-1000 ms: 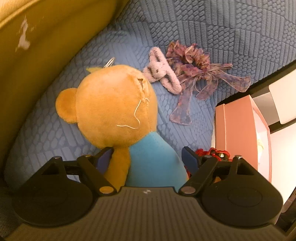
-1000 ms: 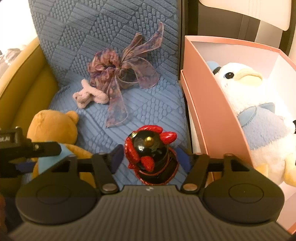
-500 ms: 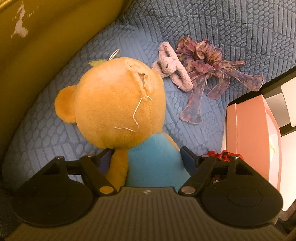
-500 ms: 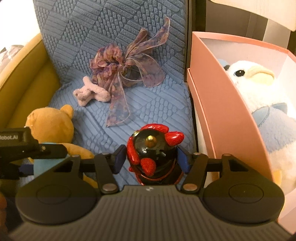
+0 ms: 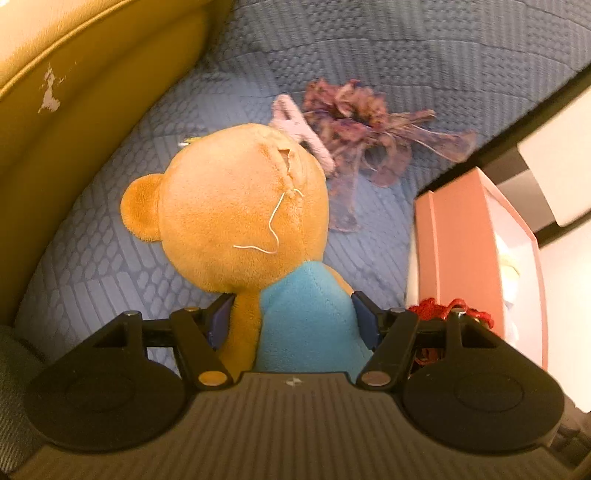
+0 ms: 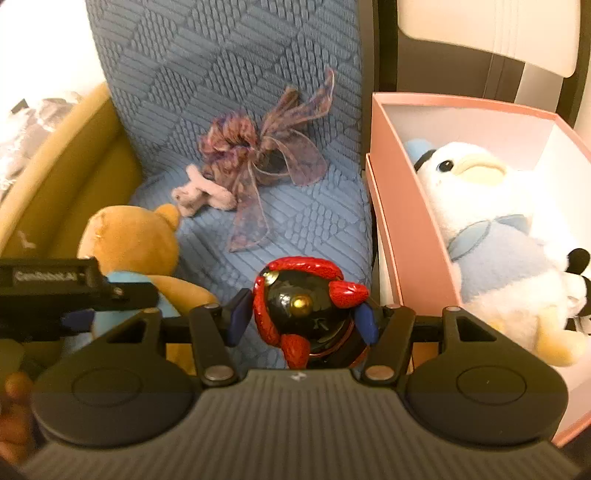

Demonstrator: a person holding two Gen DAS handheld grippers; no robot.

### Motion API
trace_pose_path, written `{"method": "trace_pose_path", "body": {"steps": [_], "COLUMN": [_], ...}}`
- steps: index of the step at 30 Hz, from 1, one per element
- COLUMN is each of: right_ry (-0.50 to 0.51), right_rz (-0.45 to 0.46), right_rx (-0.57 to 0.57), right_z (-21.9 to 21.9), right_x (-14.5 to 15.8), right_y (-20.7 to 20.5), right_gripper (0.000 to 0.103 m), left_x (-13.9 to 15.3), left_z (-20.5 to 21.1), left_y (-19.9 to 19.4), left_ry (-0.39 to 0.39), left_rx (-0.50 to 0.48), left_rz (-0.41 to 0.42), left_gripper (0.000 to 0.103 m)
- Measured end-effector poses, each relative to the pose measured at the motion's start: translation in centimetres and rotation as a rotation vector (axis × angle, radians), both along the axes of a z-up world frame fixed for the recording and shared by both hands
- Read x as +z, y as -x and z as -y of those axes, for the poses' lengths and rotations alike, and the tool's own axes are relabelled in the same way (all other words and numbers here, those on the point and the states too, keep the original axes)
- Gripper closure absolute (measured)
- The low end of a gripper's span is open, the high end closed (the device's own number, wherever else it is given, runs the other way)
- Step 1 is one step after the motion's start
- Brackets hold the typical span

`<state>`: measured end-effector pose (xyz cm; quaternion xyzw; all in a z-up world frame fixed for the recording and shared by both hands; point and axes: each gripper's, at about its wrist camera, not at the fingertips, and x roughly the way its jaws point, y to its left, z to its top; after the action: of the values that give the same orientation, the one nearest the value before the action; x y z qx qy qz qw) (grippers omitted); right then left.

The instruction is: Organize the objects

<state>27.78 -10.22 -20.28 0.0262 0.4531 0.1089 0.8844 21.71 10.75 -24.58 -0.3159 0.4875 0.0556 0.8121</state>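
My left gripper [image 5: 293, 317] is shut on an orange plush bear [image 5: 236, 206] with a blue shirt, held above the blue cushion [image 5: 110, 251]. The bear also shows in the right wrist view [image 6: 129, 240]. My right gripper [image 6: 301, 319] is shut on a black and red rooster figurine [image 6: 303, 306], lifted next to the pink box [image 6: 410, 236]. A purple ribbon scrunchie [image 6: 258, 155] and a pink fuzzy hair clip [image 6: 203, 192] lie on the cushion. They also show behind the bear, the scrunchie [image 5: 354, 118] and the clip [image 5: 306, 133].
The pink box holds a white and blue plush duck [image 6: 491, 229] and a small black and white plush [image 6: 580, 280]. A yellow sofa arm [image 5: 85, 96] rises on the left. The pink box [image 5: 461, 251] stands right of the cushion. A white chair back [image 6: 491, 33] is behind it.
Both grippers have risen with their toys. The right gripper has moved toward the pink box, so more of its inside shows. The bear sits higher over the cushion.
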Motion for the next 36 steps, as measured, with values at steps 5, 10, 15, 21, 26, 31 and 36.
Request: {"method": "trace_pose_path", "body": {"steps": [5,10,15,21,26,31,36], "right_ry": [-0.021,-0.048,-0.060,-0.080,-0.104,-0.117,-0.128], "right_rz": [0.008,0.018,0.040,0.066,0.085,0.119,0.155], "right_rx": [0.004,0.003,0.010,0.020,0.022,0.007,-0.005], "right_z": [0.5,1.0,1.4,1.8,2.7,4.0,5.9], "right_x": [2.2,4.5,6.7,9.1,11.3,13.3,15.1], "right_y": [1.4,2.9,4.4,5.9,6.7,7.2,7.8], "right_gripper": [0.042,0.042,0.042,0.042,0.042,0.042,0.042], "left_x": [2.1,4.3,6.4,8.9,11.5,13.9,15.9], "left_z": [1.2,2.0,2.7,3.3,4.0,5.3,7.6], "left_y": [1.2,2.6,3.7,4.8,5.1,5.1,4.5], "left_ry": [-0.023,-0.028,-0.042,-0.028,-0.020,-0.034,-0.041], "left_rx": [-0.034,-0.049,-0.069,-0.071,-0.079,-0.094,-0.127], "left_rz": [0.009,0.036,0.059,0.094,0.143,0.179,0.219], "left_gripper": [0.032,0.032,0.032,0.032,0.031,0.031,0.031]}}
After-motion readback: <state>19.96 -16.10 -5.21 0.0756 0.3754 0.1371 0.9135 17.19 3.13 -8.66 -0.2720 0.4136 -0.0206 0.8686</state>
